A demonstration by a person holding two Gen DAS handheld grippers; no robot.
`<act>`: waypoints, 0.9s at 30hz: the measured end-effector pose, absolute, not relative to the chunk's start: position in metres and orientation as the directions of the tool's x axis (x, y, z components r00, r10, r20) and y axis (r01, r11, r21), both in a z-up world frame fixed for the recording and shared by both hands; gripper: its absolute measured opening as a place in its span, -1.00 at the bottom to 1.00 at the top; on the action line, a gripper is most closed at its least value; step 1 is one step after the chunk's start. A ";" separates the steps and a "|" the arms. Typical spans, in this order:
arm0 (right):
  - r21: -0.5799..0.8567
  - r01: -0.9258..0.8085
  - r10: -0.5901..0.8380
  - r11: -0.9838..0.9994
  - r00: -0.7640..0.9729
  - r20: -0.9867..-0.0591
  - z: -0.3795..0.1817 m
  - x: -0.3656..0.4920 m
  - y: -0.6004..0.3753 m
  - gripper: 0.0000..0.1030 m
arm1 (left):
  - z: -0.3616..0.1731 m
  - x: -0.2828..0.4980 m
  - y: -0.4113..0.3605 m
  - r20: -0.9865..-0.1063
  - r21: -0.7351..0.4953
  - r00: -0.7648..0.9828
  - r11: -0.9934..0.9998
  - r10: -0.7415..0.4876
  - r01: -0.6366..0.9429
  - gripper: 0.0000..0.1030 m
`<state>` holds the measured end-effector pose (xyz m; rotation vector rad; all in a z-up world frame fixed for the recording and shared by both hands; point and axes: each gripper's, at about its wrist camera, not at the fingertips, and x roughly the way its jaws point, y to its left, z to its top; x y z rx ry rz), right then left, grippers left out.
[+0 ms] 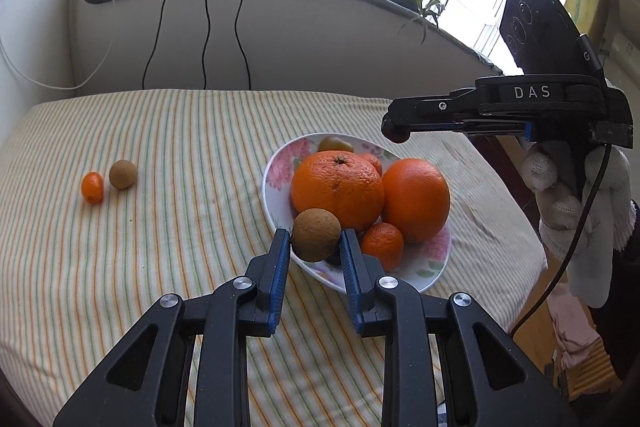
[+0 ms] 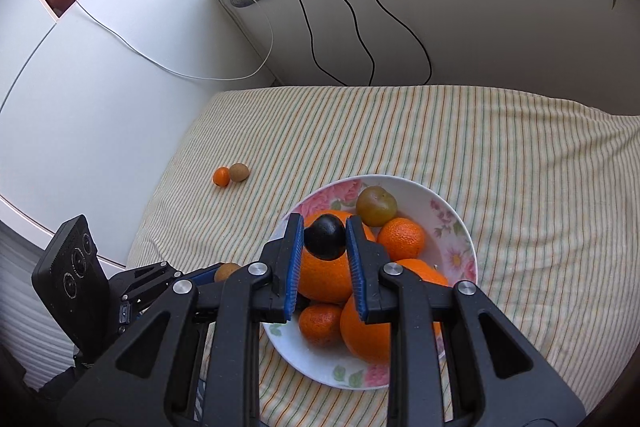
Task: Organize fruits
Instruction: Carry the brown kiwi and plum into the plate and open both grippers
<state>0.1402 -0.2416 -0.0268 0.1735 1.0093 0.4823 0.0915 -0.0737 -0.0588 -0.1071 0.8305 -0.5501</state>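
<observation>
Fingers of the left gripper (image 1: 315, 241) are pinching a round brown fruit (image 1: 316, 235) between the blue pads, holding it over the near rim of the floral plate (image 1: 276, 171); fruit is near-spherical, so no clear long axis to record. Fingers of the right gripper (image 2: 325, 243) are clamping a dark, nearly black fruit (image 2: 325, 237) above the plate (image 2: 460, 227), directly over the large orange (image 2: 320, 279). In the left wrist view, the right gripper (image 1: 396, 133) is appearing side-on with its tips bunched together, and the dark fruit is not discernible there. In the right wrist view the left gripper's tips are mostly hidden behind the right one's linkage; only a sliver of brown fruit (image 2: 226, 271) is showing. Plate is holding the large orange (image 1: 336, 189) with its stem scar facing up, a second orange (image 1: 416, 199), small mandarins (image 1: 382, 245), and a greenish fruit (image 1: 335, 144) at the far rim, half hidden behind the oranges. Something dark is sitting under the held brown fruit, too occluded to identify. On the striped cloth (image 1: 160, 227), well left of the plate, a small orange oval fruit (image 1: 92, 187) is standing roughly upright, just beside a second brown fruit (image 1: 123, 174).
</observation>
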 end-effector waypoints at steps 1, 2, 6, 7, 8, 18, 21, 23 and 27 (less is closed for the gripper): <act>0.357 -0.300 0.460 0.885 0.442 -0.770 -0.028 0.141 -0.245 -0.56 | -0.059 0.093 -0.074 -0.673 -0.300 0.542 0.855 -0.504 0.423 -0.53; 0.355 -0.293 0.455 0.888 0.445 -0.772 -0.029 0.141 -0.249 -0.56 | -0.059 0.093 -0.076 -0.674 -0.299 0.540 0.854 -0.504 0.425 -0.53; 0.330 -0.268 0.421 0.905 0.459 -0.783 -0.033 0.143 -0.260 -0.56 | -0.061 0.095 -0.080 -0.681 -0.298 0.532 0.854 -0.503 0.426 -0.53; 0.323 -0.261 0.412 0.910 0.462 -0.785 -0.034 0.144 -0.263 -0.56 | -0.061 0.094 -0.081 -0.683 -0.296 0.532 0.855 -0.501 0.425 -0.53; 0.323 -0.253 0.408 0.912 0.462 -0.787 -0.037 0.145 -0.266 -0.56 | -0.062 0.095 -0.081 -0.684 -0.295 0.531 0.856 -0.500 0.425 -0.53; 0.340 -0.184 0.387 0.922 0.454 -0.803 -0.056 0.155 -0.293 -0.56 | -0.065 0.103 -0.083 -0.694 -0.289 0.537 0.869 -0.480 0.402 -0.53; 0.350 -0.177 0.392 0.920 0.446 -0.805 -0.059 0.157 -0.295 -0.56 | -0.066 0.103 -0.084 -0.694 -0.290 0.535 0.868 -0.481 0.403 -0.53; 0.349 -0.176 0.390 0.921 0.443 -0.807 -0.060 0.157 -0.295 -0.56 | -0.066 0.104 -0.084 -0.694 -0.290 0.536 0.868 -0.481 0.403 -0.53; 0.355 -0.172 0.395 0.919 0.431 -0.812 -0.064 0.158 -0.295 -0.54 | -0.067 0.104 -0.084 -0.697 -0.289 0.534 0.869 -0.479 0.402 -0.53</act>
